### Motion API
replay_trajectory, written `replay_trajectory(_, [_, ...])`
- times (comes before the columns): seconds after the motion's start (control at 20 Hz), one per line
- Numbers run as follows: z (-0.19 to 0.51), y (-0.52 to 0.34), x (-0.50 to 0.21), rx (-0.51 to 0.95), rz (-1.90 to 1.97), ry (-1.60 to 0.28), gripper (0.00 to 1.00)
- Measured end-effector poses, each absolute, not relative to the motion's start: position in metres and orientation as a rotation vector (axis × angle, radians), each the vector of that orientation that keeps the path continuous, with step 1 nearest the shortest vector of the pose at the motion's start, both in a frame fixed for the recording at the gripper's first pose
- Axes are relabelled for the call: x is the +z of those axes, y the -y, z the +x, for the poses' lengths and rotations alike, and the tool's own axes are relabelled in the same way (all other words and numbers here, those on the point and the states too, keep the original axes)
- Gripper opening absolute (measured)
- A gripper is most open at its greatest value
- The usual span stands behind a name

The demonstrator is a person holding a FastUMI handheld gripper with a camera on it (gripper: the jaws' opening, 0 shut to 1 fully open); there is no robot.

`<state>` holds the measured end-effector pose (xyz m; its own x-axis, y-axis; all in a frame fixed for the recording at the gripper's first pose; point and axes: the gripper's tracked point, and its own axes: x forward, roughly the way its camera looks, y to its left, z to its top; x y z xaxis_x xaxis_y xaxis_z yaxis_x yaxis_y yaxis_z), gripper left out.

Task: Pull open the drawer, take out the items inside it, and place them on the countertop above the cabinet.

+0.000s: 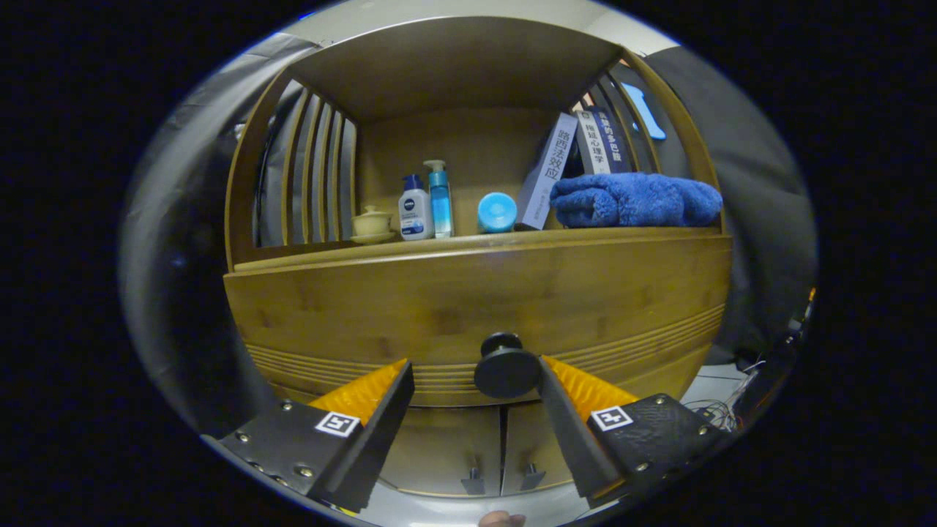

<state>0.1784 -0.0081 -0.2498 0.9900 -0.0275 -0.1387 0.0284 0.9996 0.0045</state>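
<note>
A: Gripper view. The drawer (476,307) front looks flush with the cabinet (454,446), so it reads as closed. Its round knob (505,366) sits low on the panel.

B: And the tongs (476,388)?

A: Spread. The knob lies in the gap between the two fingers, hard by the right finger and maybe touching it; well apart from the left one. Nothing is pinched.

B: Step in hand?

A: The tongs are lined up on the knob with the drawer shut. That fits two stages: closing in on the knob to pull the drawer out, or letting go of it after the drawer went back in. One frame does not settle it.

B: The items inside?

A: Hidden behind the drawer front. Contents cannot be told.

B: Worktop (468,241) above the drawer?

A: Directly above the knob, a round blue tub (496,212). Left of that, a blue pump bottle (439,199), a white bottle (415,212), then a small lidded cup on a saucer (372,224). Right of the knob line, leaning books (545,172) and a folded blue towel (635,199). Whether any of these came out of the drawer cannot be told.

B: If a pull is next?

A: It would call for centring the knob between the fingers, pressing both onto it, then drawing straight back from the panel. The knob is off-centre in the gap, so a one-sided squeeze could slip.

B: Below the knob?

A: Two lower doors (446,454) with small handles. A fingertip (501,519) shows under the tongs.
</note>
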Motion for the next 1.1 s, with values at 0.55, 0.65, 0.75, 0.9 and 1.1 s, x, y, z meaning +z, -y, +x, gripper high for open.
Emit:
replay_trajectory(0.55, [0.091, 0.021, -0.167, -0.048, -0.061, -0.183, 0.99])
replay_trajectory(0.65, [0.080, 0.016, -0.146, -0.037, -0.083, -0.180, 0.99])
replay_trajectory(0.75, [0.068, 0.009, -0.127, -0.028, -0.075, -0.190, 0.99])
replay_trajectory(0.9, [0.051, 0.004, -0.099, -0.021, -0.083, -0.196, 0.99])
replay_trajectory(1.1, [0.034, -0.006, -0.063, -0.003, -0.021, -0.181, 0.99])
